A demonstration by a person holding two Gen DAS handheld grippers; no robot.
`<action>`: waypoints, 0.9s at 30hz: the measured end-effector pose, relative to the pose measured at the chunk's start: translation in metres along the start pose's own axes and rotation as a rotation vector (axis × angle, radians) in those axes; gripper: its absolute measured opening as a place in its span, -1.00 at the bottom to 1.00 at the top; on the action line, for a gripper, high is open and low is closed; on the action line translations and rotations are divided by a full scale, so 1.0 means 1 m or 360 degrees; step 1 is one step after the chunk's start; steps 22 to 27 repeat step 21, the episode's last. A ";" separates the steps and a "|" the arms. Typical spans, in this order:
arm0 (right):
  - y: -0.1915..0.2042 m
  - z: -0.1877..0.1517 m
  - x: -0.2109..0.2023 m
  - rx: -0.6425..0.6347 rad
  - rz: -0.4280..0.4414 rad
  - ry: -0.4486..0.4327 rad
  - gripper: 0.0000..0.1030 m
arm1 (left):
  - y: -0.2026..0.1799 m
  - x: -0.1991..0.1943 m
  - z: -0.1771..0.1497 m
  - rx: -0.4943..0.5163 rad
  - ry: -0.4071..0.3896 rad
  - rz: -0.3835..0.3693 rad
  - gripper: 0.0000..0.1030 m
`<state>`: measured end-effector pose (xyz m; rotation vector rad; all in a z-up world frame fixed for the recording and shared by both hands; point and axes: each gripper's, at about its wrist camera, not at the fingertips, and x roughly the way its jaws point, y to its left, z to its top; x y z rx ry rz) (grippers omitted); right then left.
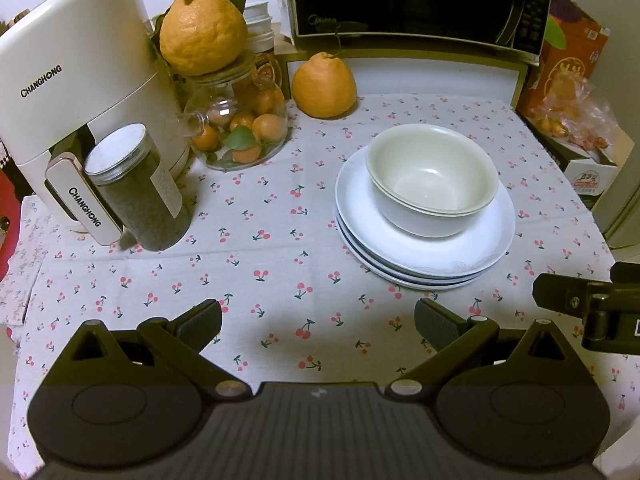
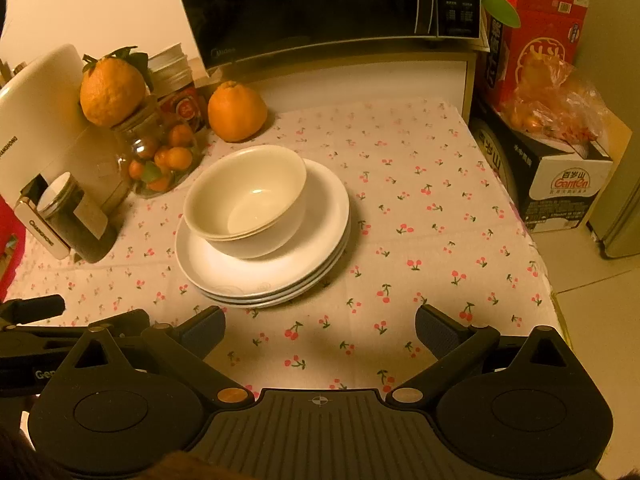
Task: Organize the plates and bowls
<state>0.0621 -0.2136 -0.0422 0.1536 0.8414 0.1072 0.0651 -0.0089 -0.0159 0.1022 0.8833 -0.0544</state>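
Note:
Cream bowls [image 1: 432, 178] [image 2: 246, 200] sit nested one inside another on a stack of white plates [image 1: 472, 248] [image 2: 320, 240] on the cherry-print tablecloth. My left gripper [image 1: 318, 320] hovers open, empty, in front of and slightly left of the stack. My right gripper [image 2: 320, 328] is open and empty too, just in front of the stack and to its right. The right gripper's body [image 1: 592, 304] shows at the right edge of the left wrist view, and the left gripper's body [image 2: 48, 328] shows at the left edge of the right wrist view.
A white Changhong appliance [image 1: 72, 80], a dark lidded jar [image 1: 136, 188] and a glass jar of small oranges [image 1: 240, 124] with a big orange on top crowd the left. Another orange [image 1: 324, 86] and a microwave [image 1: 416, 0] stand behind. Boxes [image 2: 560, 176] line the table's right edge.

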 end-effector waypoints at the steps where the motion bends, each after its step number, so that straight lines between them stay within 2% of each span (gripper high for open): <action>1: 0.000 0.000 0.000 0.0001 0.0001 0.0000 0.98 | 0.000 0.000 0.000 -0.0001 0.0000 0.0001 1.00; 27: 0.000 -0.002 0.005 0.0003 -0.0007 0.0031 0.99 | -0.002 0.002 -0.002 0.0021 0.0017 -0.0014 0.99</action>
